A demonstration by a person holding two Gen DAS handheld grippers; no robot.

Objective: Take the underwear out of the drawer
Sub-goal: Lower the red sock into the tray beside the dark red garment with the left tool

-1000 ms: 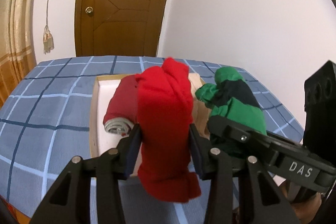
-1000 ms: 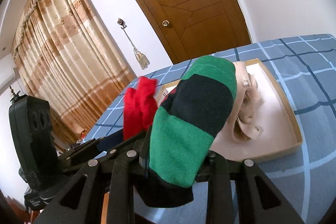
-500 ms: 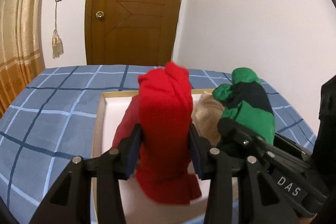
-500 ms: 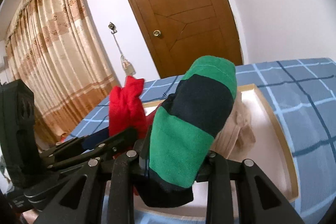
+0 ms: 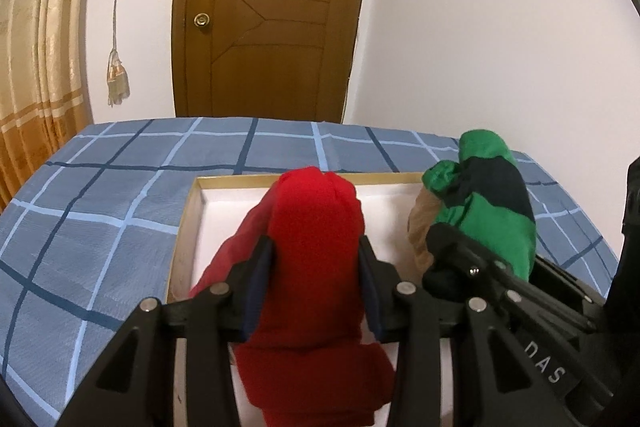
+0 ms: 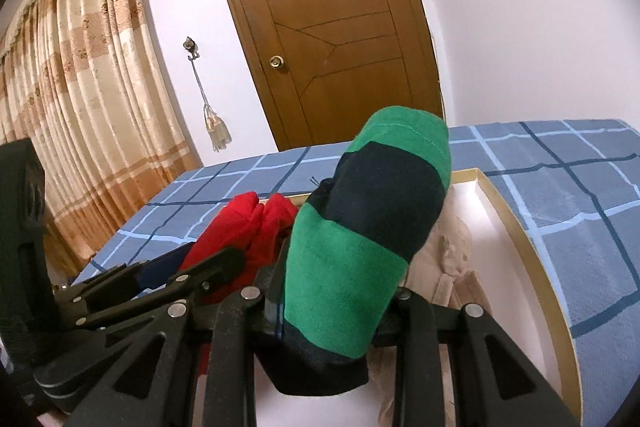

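Drawer (image 5: 188,227) now lies beneath both hand-held grippers' clamped bundles.

- Red underwear (image 5: 316,255), rolled into a thick bundle, stands upright above the drawer (image 5: 188,227), its loose end hanging down
- Green-and-navy striped underwear (image 6: 368,239), also rolled, tilts upward to its right
- Drawer: a shallow tan-rimmed tray with a white floor, holding a darker red garment (image 5: 236,247) and a beige one (image 6: 452,247)

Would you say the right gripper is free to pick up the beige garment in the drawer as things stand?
Probably not: the right gripper is shut on the green striped roll, which also covers much of the beige garment.
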